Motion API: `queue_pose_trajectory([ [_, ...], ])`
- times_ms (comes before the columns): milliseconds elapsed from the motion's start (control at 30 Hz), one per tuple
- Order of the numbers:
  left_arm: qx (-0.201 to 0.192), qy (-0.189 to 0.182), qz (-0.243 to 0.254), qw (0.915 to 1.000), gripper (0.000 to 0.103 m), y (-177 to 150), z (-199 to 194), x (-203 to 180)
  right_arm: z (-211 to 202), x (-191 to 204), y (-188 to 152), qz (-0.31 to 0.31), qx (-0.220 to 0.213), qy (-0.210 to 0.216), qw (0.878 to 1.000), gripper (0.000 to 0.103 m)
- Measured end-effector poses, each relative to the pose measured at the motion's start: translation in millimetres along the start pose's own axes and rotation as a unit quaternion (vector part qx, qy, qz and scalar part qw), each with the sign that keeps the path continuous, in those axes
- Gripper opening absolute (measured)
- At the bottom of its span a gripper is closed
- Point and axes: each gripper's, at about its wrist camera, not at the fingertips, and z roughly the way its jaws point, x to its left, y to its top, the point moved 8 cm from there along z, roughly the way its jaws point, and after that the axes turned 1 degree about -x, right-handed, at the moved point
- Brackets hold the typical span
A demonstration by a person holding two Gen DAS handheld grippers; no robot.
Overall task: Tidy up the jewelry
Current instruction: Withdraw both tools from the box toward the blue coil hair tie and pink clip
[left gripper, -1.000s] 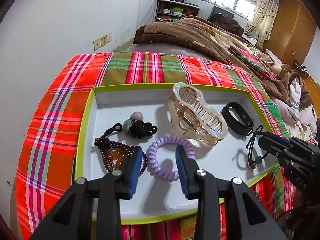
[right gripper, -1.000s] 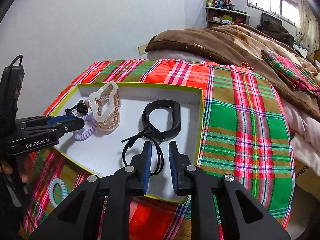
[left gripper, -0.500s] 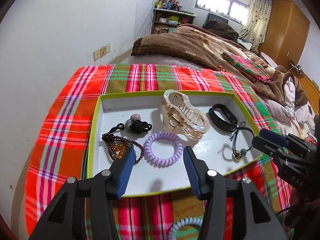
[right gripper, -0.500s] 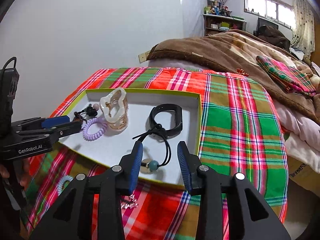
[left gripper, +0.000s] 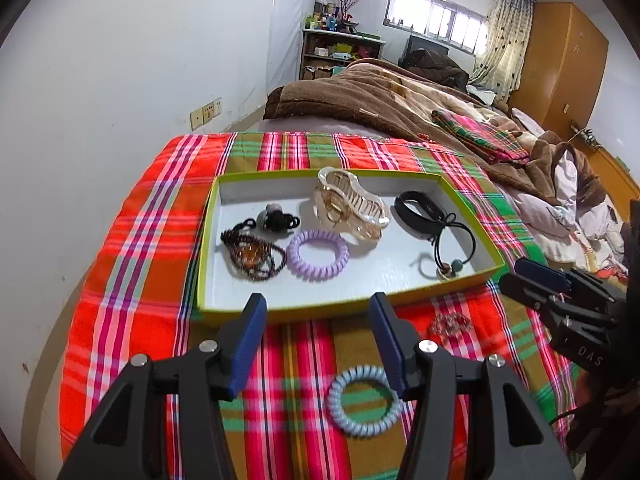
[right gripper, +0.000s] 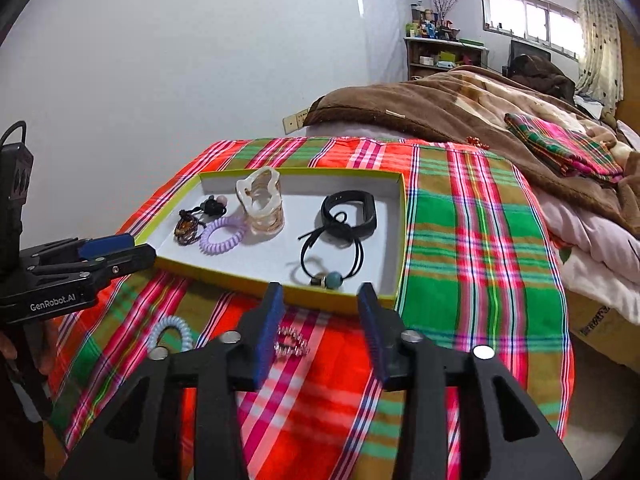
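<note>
A white tray with a yellow-green rim (left gripper: pixel 280 312) (right gripper: pixel 400 240) lies on the plaid cloth. It holds a purple spiral hair tie (left gripper: pixel 318 254), a clear claw clip (left gripper: pixel 352 208), a black band (left gripper: pixel 416 212), a black beaded hair tie (left gripper: pixel 452 248) (right gripper: pixel 332 256), a dark bead bracelet (left gripper: pixel 252 252) and a black bobble tie (left gripper: pixel 276 218). On the cloth in front lie a pale blue spiral tie (left gripper: pixel 364 400) (right gripper: pixel 172 332) and a pink bead bracelet (left gripper: pixel 450 322) (right gripper: pixel 292 344). My left gripper (left gripper: pixel 317 300) and right gripper (right gripper: pixel 320 292) hover before the tray, jaws opening, nothing between them.
A brown blanket (left gripper: pixel 380 100) and a folded plaid cloth (left gripper: pixel 480 136) lie on the bed beyond the tray. A white wall (left gripper: pixel 120 80) runs along the left. Shelves (left gripper: pixel 336 52) and a wooden wardrobe (left gripper: pixel 560 60) stand at the far end.
Both grippers drew back from inside the tray toward the near edge and rose a little, their jaws widening. The purple spiral tie and the black beaded tie stay in the tray.
</note>
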Motion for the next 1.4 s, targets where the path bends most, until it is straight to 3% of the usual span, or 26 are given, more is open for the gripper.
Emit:
queue_pose_trajectory([
  [333, 0.011, -0.014, -0.030, 0.9994, 0.057, -31, -10, 11, 2, 4, -24, 0.001, 0.019, -0.005, 1.000, 0.055],
  [600, 0.031, -0.022, -0.050, 0.9981, 0.057, -58, -11, 22, 31, 27, -25, -0.043, 0.046, 0.043, 0.997, 0.055],
  [900, 0.037, -0.025, -0.057, 0.9974, 0.057, -64, -11, 30, 54, 33, -31, -0.090, 0.079, 0.059, 0.991, 0.055],
  [1000, 0.039, -0.025, -0.059, 0.9972, 0.057, -65, -10, 31, 55, 35, -35, -0.106, 0.083, 0.059, 0.989, 0.055],
  [1167, 0.041, -0.026, -0.060, 0.9970, 0.057, -66, -9, 32, 44, 51, -47, -0.138, 0.102, 0.098, 0.980, 0.055],
  [1400, 0.046, -0.028, -0.063, 0.9966, 0.057, -66, -6, 29, 50, 47, -44, -0.136, 0.092, 0.069, 0.984, 0.055],
])
